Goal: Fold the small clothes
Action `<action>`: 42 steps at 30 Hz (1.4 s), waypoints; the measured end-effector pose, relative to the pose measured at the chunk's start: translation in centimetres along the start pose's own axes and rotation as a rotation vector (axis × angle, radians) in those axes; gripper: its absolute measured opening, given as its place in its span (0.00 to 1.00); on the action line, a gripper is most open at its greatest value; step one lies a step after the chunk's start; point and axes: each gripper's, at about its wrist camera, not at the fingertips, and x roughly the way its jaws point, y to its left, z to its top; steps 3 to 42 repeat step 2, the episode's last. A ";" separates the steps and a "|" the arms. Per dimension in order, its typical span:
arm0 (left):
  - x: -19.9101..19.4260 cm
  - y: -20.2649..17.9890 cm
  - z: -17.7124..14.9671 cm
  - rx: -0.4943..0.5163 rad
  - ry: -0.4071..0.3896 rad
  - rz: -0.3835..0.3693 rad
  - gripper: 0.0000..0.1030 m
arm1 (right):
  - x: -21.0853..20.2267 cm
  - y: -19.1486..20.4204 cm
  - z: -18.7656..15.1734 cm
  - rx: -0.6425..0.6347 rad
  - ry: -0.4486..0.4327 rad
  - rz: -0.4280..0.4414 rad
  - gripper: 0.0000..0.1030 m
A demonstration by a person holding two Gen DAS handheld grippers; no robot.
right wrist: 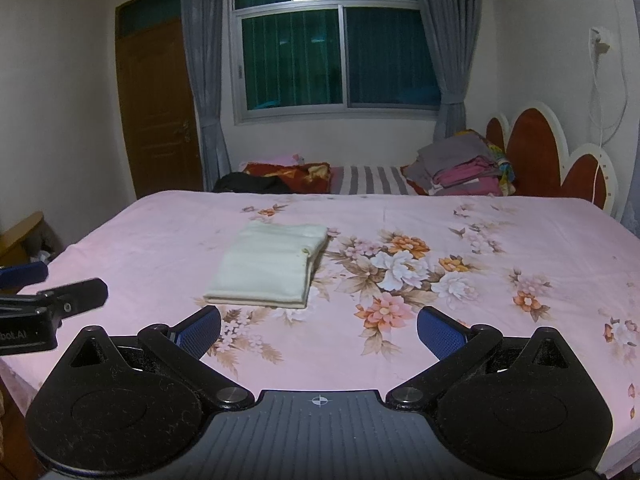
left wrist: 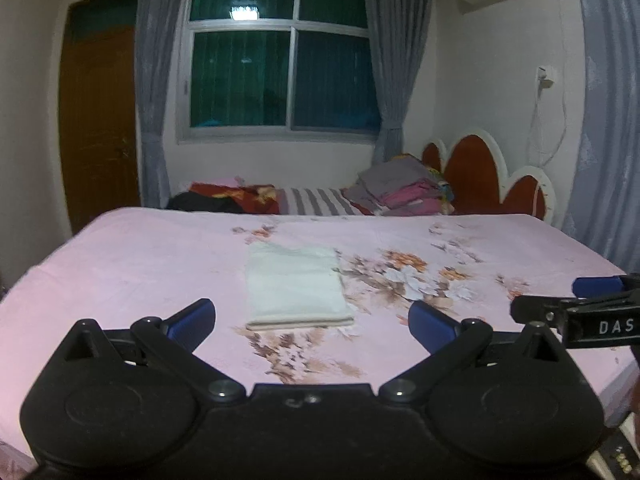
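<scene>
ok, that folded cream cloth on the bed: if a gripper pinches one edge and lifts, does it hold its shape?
Probably not. The folded cream cloth shows soft stacked layers at its near edge, so a one-edge pinch likely lets it droop and unfold. It looks thin and light. On the pink floral bedsheet, pushing would likely bunch it rather than slide it.

And there it is: a small cream-white cloth garment [right wrist: 269,269], folded into a neat, flat rectangle, lying on the pink floral bedsheet [right wrist: 500,248] a little left of the bed's middle. Layered edges show along the near side and at the right-hand fold. It sits flat and square, just beside the big printed flower cluster, with nothing touching it.
</scene>
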 end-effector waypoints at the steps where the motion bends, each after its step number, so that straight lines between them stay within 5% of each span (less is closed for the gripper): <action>1: 0.1 -0.3 0.0 -0.002 0.005 0.002 0.99 | 0.1 0.0 0.0 -0.001 0.002 0.002 1.00; 42: 0.2 -0.5 -0.1 0.000 0.008 0.003 1.00 | 0.0 -0.1 0.0 -0.002 0.002 0.005 1.00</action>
